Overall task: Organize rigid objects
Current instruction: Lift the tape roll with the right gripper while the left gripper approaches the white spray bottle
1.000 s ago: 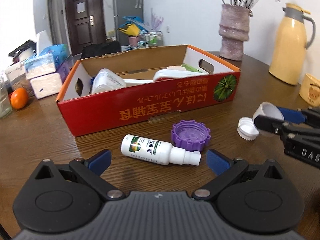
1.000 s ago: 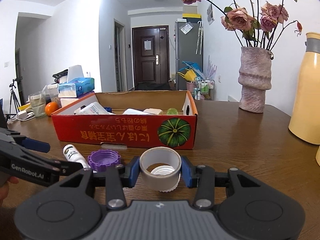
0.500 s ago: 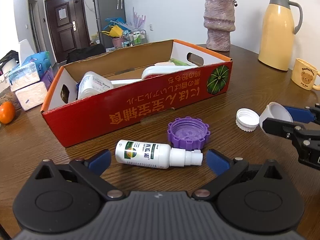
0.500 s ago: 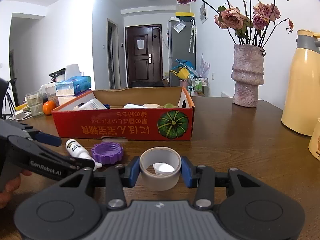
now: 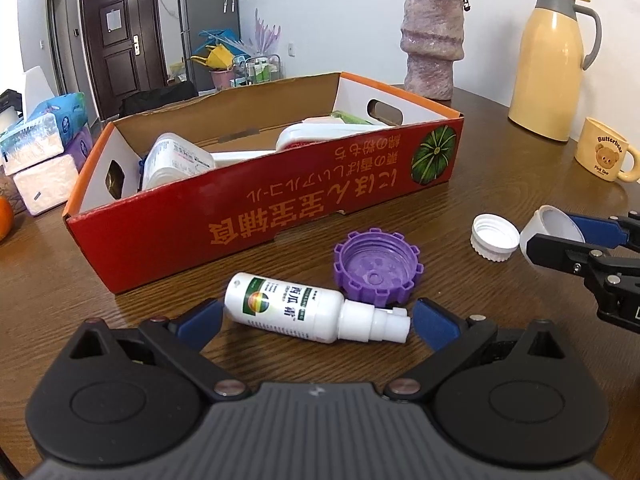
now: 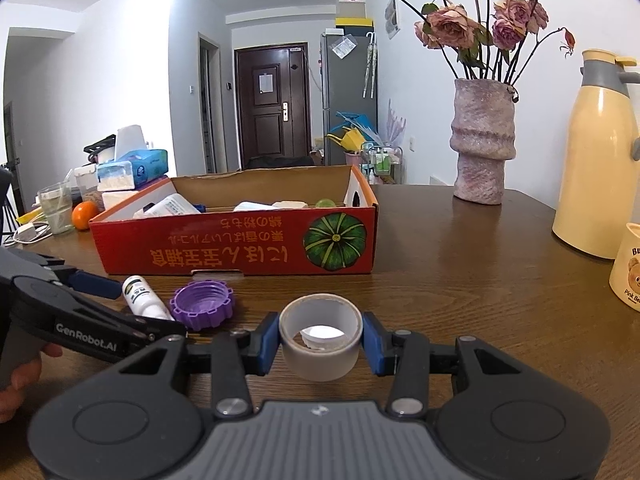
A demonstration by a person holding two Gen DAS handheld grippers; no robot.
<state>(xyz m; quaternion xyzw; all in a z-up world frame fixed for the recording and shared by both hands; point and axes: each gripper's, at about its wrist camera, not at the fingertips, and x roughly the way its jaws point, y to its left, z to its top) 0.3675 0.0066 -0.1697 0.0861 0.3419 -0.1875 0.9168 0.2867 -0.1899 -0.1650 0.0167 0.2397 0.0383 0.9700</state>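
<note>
Wooden tabletop (image 5: 500,152): right tool (image 6: 321,346) clamps grey tape roll (image 6: 320,340) for boxing; left tool (image 5: 316,318), jaws spread, straddles white spray bottle (image 5: 304,307).

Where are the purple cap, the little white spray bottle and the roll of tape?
purple cap (image 5: 378,266): left wrist view, on its hollow inside.
white spray bottle (image 5: 288,306): left wrist view, on its labelled body.
roll of tape (image 6: 320,358): right wrist view, on its outer wall.

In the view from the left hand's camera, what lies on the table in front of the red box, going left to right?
White spray bottle → purple lid → white screw cap → roll of tape, held in the right gripper.
</note>
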